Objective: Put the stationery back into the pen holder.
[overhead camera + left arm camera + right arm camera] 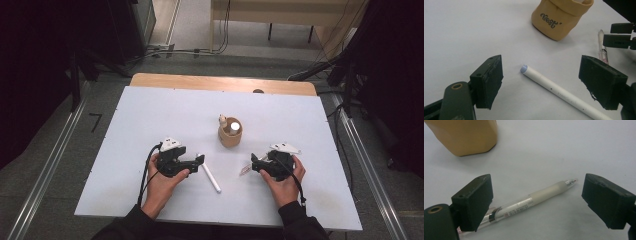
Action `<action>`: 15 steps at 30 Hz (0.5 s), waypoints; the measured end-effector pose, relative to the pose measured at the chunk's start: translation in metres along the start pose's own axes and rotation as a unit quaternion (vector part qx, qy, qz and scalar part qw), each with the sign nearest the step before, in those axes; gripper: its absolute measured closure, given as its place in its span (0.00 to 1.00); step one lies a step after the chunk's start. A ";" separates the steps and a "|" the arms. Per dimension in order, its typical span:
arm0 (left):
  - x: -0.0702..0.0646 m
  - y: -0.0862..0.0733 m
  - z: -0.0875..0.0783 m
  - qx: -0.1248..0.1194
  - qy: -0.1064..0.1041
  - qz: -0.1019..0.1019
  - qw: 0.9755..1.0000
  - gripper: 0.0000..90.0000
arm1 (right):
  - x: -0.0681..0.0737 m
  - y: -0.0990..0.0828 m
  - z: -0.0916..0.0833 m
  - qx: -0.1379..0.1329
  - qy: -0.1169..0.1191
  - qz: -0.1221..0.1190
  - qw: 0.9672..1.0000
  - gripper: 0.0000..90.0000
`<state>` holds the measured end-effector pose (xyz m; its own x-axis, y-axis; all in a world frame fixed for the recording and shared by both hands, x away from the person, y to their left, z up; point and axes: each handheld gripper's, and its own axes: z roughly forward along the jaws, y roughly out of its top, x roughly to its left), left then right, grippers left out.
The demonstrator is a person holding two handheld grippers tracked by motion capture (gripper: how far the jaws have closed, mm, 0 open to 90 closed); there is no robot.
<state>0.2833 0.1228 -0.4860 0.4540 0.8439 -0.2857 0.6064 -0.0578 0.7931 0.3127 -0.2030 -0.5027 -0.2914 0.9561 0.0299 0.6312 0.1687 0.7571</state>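
A white marker (pixel 210 177) (pixel 559 91) with a pale blue end cap lies on the white table, just right of my left gripper (pixel 201 159) (pixel 546 82), which is open with the marker's capped end between its jaws. A clear pen (pixel 246 170) (pixel 531 201) with a frosted grip lies flat in front of my right gripper (pixel 254 161) (pixel 539 203), also open, its jaws on either side of the pen. A tan fabric pouch (pixel 230 132) (pixel 560 17) (pixel 464 135) stands upright beyond both, with a couple of items inside.
The white tabletop (pixel 160 115) spreads wide to the left and far side of the pouch. A wooden table edge (pixel 220 82) shows at the back. Dark equipment and cables sit on the floor beyond.
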 end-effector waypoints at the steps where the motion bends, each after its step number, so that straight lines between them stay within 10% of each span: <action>1: 0.000 0.000 0.000 0.000 0.000 0.000 1.000 0.23 | 0.000 0.000 0.000 0.001 0.000 -0.001 1.000 0.10; 15: -0.001 0.000 -0.001 -0.003 0.000 -0.002 1.000 0.23 | 0.008 -0.004 0.005 0.006 -0.014 -0.005 1.000 0.11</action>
<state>0.2828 0.1227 -0.4852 0.4513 0.8444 -0.2887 0.6046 -0.0514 0.7948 0.3113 -0.1953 -0.5087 -0.2777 0.9607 0.0049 0.6370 0.1803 0.7495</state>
